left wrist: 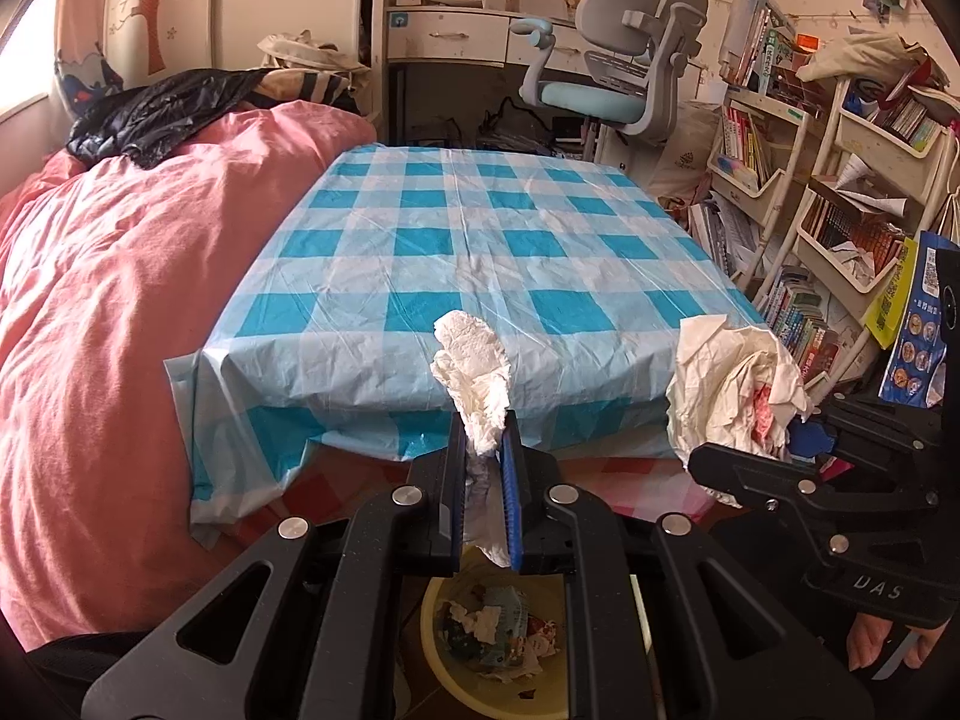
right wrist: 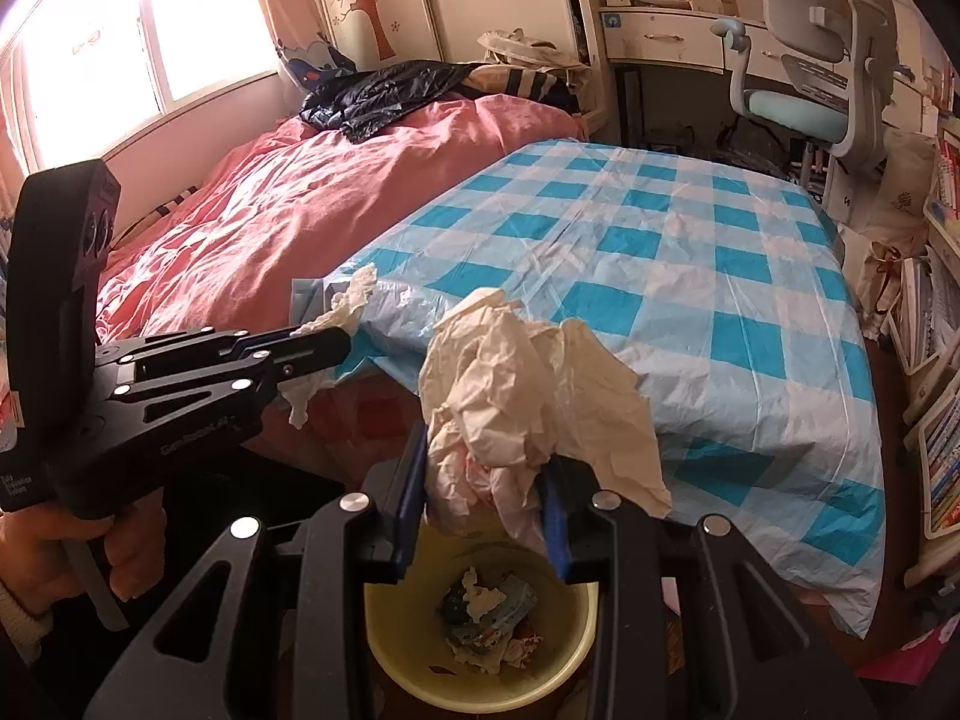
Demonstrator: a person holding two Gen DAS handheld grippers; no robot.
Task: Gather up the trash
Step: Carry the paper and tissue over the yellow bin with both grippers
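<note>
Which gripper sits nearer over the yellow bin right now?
Hard to separate. The left gripper and right gripper both hang above the yellow bin, each clamping paper; right looks marginally more centred.

Pink duvet [left wrist: 102, 300] — perhaps jacket [left wrist: 150, 114] atop.

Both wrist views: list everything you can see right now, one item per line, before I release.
white tissue: 1, white, pinched in left claw
crumpled paper wad: 1, cream with pink, in right claw
yellow bin: 1, yellow, holds trash, below both claws
checked tablecloth: 1, blue-white, covering table
pink bedding: 1, beside table
black bag: 1, on bedding
desk chair: 1, grey-blue, behind table
bookshelves: cream, right side
left claw: shut
right claw: shut
</note>
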